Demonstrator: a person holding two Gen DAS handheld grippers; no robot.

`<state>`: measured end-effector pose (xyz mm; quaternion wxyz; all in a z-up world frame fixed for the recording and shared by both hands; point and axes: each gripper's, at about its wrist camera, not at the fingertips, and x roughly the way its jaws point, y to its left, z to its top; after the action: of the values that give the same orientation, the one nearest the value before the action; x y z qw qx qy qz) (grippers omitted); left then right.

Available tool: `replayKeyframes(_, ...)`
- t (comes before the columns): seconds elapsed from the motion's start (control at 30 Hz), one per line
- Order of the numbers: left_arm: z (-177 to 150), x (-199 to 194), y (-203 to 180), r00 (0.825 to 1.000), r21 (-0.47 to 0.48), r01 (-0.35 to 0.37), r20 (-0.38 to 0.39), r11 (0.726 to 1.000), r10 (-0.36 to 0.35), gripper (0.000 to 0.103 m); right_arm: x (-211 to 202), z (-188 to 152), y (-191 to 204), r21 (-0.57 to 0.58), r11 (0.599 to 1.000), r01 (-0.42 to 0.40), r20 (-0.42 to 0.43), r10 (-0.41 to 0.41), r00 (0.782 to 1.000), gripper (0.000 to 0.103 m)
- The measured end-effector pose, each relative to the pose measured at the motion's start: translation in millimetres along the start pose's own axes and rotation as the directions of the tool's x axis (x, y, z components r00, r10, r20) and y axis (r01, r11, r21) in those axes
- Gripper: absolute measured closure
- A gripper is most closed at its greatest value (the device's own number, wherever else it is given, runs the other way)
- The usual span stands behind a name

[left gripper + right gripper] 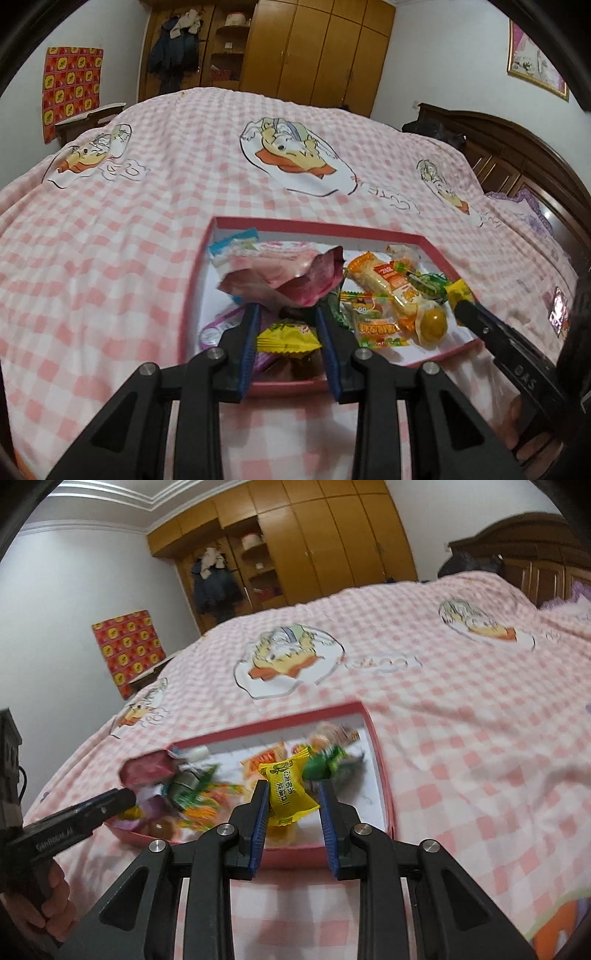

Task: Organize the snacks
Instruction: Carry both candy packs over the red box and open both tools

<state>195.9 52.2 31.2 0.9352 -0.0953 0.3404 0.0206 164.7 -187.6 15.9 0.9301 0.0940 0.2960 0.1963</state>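
"So, what is your left gripper (287,308) doing?"

"From where I sit, its blue pads are partly closed and clamped on the bottom edge of a crumpled pink and maroon foil packet (288,273). I'm holding the packet up over the near left part of the shallow red cardboard box with the white inside (314,225). The packet stands above the fingertips and hides some of the snacks behind it."

"And under the claw?"

"Through the gap between the fingers I can see a small yellow sweet with zigzag ends (288,338), lying in the box. My left claw doesn't touch it."

"What about the right side?"

"My right gripper (293,783) is also partly closed, with a yellow packet with green print (290,794) pinched between its pads. The packet stands tilted, its top above the fingertips, and it hangs over the near edge of the box. That view is blurred, so I can't read the packet's print."

"Where is everything else?"

"The box sits on the pink and white checked bedspread (110,258). Inside it lie a long orange-wrapped bar (384,284) and, just beside that, a round yellow-brown sweet in clear wrap (432,321), both in the right half. Several green and orange wrappers lie loose around them. Both claws are over the box, left at its left end, right at its right end, well apart. In the right view I see a hand (55,897) wrapped around the left gripper's handle."
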Motion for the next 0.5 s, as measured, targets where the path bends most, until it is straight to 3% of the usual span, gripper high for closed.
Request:
replayKeyframes(0.23,-10,12,-13,0.999,0.054,-0.033,-0.011,0.998,0.034,0.071,-1,-3,-4,0.015,0.999,-0.031,0.018,0.031,0.999,0.075)
replayKeyframes(0.37,-11,15,-15,0.999,0.069,-0.046,-0.025,0.997,0.048,0.065,-1,-3,-7,0.027,0.999,-0.047,0.019,0.047,0.999,0.075)
replayKeyframes(0.43,-10,15,-16,0.998,0.075,-0.055,-0.028,0.996,0.057,0.060,-1,-4,-6,0.023,0.999,-0.047,0.017,0.046,0.999,0.074)
replayKeyframes(0.5,-10,14,-17,0.998,0.073,-0.045,-0.030,0.996,0.048,0.048,-1,-4,-4,0.015,0.999,-0.038,0.014,0.038,0.999,0.073)
